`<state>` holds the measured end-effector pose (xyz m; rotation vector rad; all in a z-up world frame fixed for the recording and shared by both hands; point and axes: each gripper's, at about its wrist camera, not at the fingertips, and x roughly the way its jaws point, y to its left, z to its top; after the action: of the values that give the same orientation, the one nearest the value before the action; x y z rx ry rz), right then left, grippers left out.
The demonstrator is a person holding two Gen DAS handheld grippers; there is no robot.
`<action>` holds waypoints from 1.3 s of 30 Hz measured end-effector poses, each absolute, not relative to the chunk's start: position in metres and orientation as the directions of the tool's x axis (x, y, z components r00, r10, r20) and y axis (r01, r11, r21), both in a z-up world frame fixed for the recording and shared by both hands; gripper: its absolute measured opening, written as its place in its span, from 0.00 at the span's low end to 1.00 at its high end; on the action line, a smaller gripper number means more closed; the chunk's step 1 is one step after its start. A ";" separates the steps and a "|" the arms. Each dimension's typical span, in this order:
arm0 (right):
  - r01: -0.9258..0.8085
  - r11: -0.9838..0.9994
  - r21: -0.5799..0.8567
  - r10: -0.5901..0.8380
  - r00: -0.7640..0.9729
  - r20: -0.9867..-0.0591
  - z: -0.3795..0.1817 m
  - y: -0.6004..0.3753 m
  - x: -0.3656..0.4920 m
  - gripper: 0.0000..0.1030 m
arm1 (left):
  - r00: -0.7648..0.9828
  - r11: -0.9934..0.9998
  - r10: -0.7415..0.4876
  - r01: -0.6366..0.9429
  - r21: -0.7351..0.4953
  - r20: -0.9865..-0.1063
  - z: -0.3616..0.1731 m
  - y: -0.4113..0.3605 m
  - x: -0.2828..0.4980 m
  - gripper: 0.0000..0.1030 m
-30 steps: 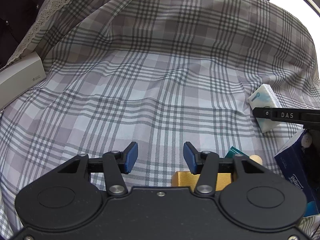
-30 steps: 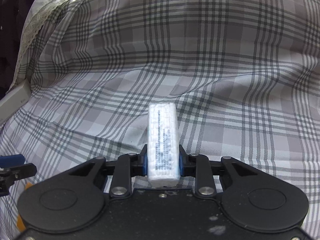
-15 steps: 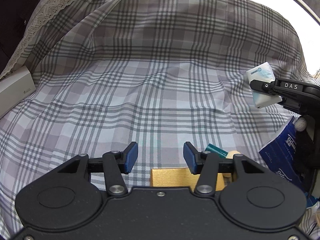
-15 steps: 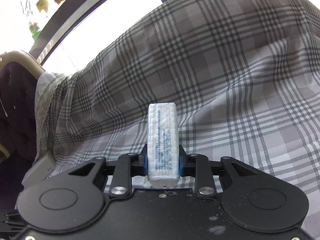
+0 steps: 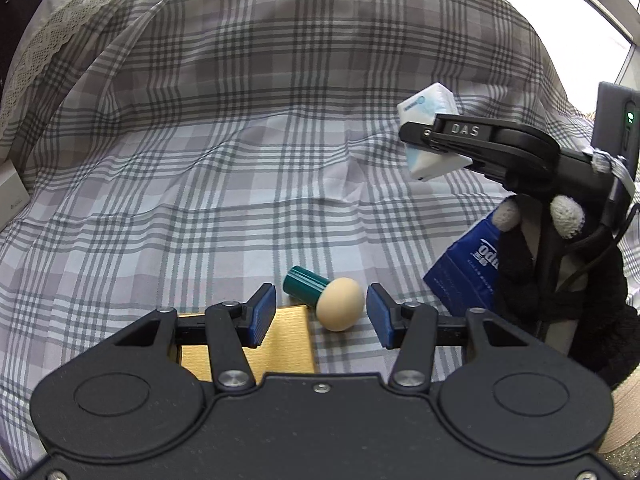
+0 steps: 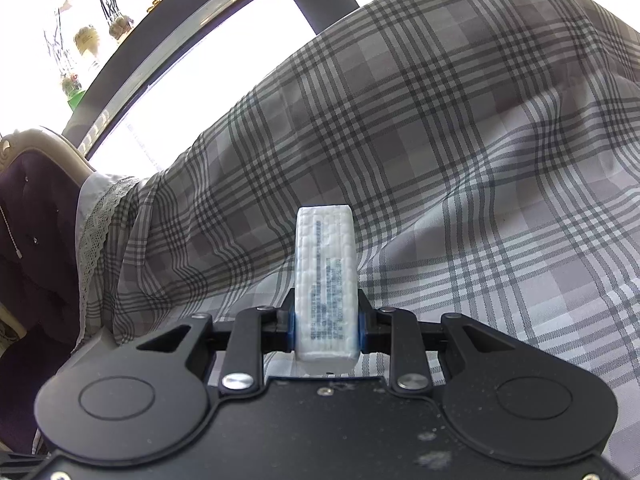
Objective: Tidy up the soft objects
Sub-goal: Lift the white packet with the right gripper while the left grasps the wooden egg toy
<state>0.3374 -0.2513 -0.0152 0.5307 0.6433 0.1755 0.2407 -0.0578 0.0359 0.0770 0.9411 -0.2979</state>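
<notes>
My right gripper (image 6: pixel 325 330) is shut on a white tissue pack (image 6: pixel 325 284), held upright above the plaid bedsheet (image 6: pixel 460 168). In the left wrist view the same pack (image 5: pixel 430 132) hangs in the right gripper (image 5: pixel 424 136) well above the sheet at the right. My left gripper (image 5: pixel 321 316) is open and empty, low over the sheet. A beige egg-shaped object (image 5: pixel 340 309) lies between its fingertips, with a green cylinder (image 5: pixel 305 285) touching it behind. A blue tissue package (image 5: pixel 466 270) lies at the right.
A tan flat box (image 5: pixel 286 340) lies under the left finger. A white box (image 5: pixel 12 196) sits at the sheet's left edge. A lace-trimmed pillow (image 5: pixel 52 36) and dark headboard (image 6: pixel 32 216) are at far left. A window (image 6: pixel 180 40) runs behind.
The right gripper has lifted the tissue pack up off the sheet and tilted upward. The left gripper has moved back and left, bringing the egg-shaped object and green cylinder between its fingers.
</notes>
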 end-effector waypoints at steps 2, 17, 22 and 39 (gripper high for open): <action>0.002 0.853 0.522 0.317 0.793 -0.521 -0.015 -0.251 0.337 0.25 | 0.547 0.953 -0.205 0.299 -0.039 -0.812 0.033 -0.067 0.238 0.49; -0.001 0.840 0.542 0.326 0.801 -0.503 -0.015 -0.255 0.334 0.25 | 0.559 0.928 -0.076 0.342 0.146 -0.826 0.002 -0.102 0.254 0.48; -0.001 0.836 0.549 0.328 0.802 -0.499 -0.015 -0.256 0.334 0.25 | 0.549 0.936 -0.067 0.323 0.138 -0.833 -0.005 -0.103 0.259 0.46; 0.003 0.833 0.554 0.321 0.813 -0.486 -0.014 -0.256 0.330 0.25 | 0.591 0.952 -0.115 0.295 0.082 -0.798 0.017 -0.098 0.257 0.36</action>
<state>0.3304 -0.2563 -0.0138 0.5687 0.6042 0.1797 0.2565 -0.0976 0.0170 0.2141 0.9089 -0.2401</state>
